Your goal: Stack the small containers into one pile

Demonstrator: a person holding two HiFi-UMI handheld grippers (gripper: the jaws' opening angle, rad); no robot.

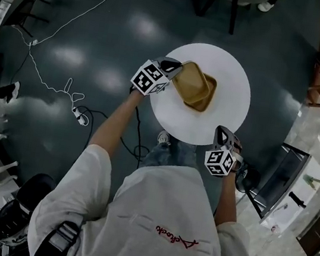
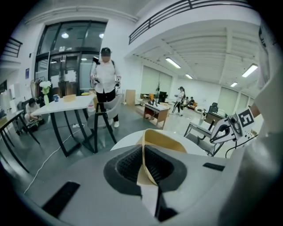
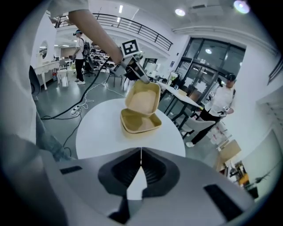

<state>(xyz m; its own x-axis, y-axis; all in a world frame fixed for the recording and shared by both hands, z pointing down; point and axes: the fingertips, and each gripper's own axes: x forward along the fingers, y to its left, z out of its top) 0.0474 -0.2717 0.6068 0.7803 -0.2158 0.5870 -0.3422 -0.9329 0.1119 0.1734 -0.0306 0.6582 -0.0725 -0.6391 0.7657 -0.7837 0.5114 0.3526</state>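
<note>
Two small tan containers are over the round white table. One container rests on the table, also in the right gripper view. The other container hangs tilted just above it, overlapping it. My left gripper is shut on that container's rim at its left side; in the left gripper view the rim is pinched between the pads. The right gripper view shows this held container leaning over the lower one. My right gripper is at the table's near edge, shut, with nothing between its jaws.
A white cable and a black cable trail across the dark floor left of the table. Chair legs stand beyond the table. A black-framed stand is at the right. A person stands by a table nearby.
</note>
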